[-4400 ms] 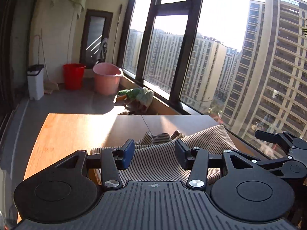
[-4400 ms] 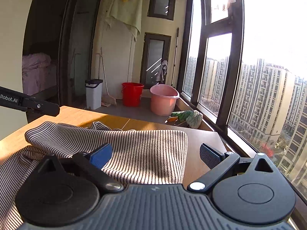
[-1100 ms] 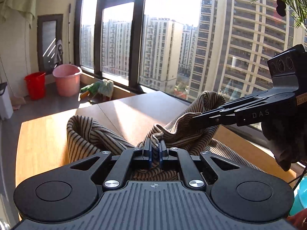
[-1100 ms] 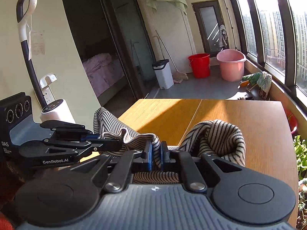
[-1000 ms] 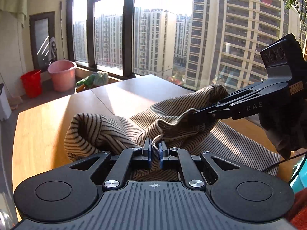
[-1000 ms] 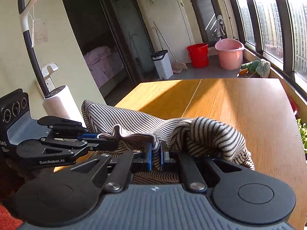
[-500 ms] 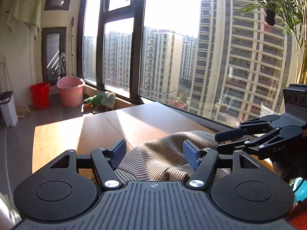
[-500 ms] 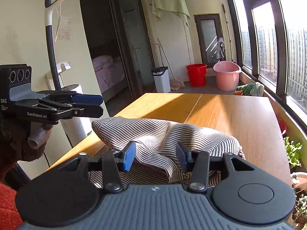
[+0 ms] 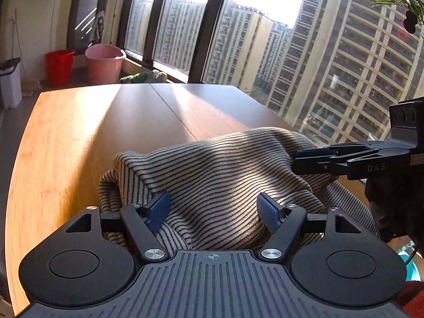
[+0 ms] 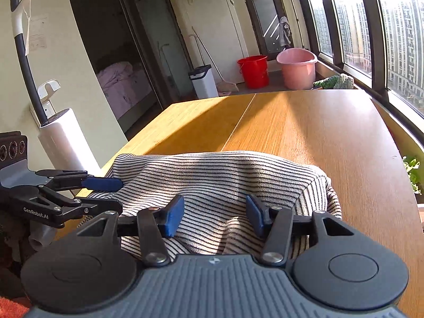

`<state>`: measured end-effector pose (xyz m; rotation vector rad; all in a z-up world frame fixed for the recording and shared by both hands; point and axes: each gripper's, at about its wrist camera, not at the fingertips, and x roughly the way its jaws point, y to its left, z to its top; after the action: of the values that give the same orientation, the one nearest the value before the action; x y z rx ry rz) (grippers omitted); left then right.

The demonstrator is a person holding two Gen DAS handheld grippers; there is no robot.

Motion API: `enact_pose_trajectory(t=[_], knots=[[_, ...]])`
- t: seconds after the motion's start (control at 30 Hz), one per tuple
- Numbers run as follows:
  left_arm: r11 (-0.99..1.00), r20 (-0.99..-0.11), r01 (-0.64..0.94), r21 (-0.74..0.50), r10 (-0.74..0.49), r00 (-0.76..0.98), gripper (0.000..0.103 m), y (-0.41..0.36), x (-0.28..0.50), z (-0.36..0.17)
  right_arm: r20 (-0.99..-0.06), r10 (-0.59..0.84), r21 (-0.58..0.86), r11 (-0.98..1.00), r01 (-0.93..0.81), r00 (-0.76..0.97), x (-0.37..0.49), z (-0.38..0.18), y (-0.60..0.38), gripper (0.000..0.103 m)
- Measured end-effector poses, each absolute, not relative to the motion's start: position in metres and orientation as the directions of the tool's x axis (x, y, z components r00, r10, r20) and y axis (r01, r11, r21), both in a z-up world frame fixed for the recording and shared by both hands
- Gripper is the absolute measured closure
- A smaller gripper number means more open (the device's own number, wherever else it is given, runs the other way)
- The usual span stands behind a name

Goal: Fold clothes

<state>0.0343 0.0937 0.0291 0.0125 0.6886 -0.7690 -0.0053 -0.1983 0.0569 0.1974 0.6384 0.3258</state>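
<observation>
Striped garment (image 9: 228, 175) bunched in a mound on near end of wooden table (image 9: 79, 132). Left gripper (image 9: 214, 212) over the mound, jaws opening, cloth between them but pads not pressing. Right gripper (image 10: 215, 213) at the mound's other side, jaws apart, nothing clamped. Red bucket (image 10: 253, 71) and pink basin (image 10: 296, 67) on floor beyond table's far end

Left hand-held gripper (image 9: 213, 209) opening, right hand-held gripper (image 10: 214, 216) parted

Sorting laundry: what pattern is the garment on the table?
Thin dark stripes on cream garment; clearest in right wrist view.
</observation>
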Motion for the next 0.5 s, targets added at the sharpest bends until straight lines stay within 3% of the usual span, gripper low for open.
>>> enact_pose_trajectory(t=[0.2, 0.3, 0.5], knots=[[0.727, -0.586, 0.654, -0.209, -0.628, 0.511, 0.025, 0.094, 0.031, 0.039, -0.569, 0.289, 0.186, 0.957, -0.222, 0.770, -0.032, 0.061, -0.195, 0.051], [0.727, -0.570, 0.652, -0.215, -0.636, 0.521, 0.022, 0.099, 0.028, 0.050, -0.552, 0.279, 0.180, 0.960, -0.215, 0.786, -0.045, 0.071, -0.195, 0.044], [0.678, -0.453, 0.674, -0.295, -0.720, 0.526, 0.015, 0.100, 0.026, 0.077, -0.444, 0.309, 0.172, 0.950, -0.259, 0.841, -0.050, 0.104, -0.194, 0.040]])
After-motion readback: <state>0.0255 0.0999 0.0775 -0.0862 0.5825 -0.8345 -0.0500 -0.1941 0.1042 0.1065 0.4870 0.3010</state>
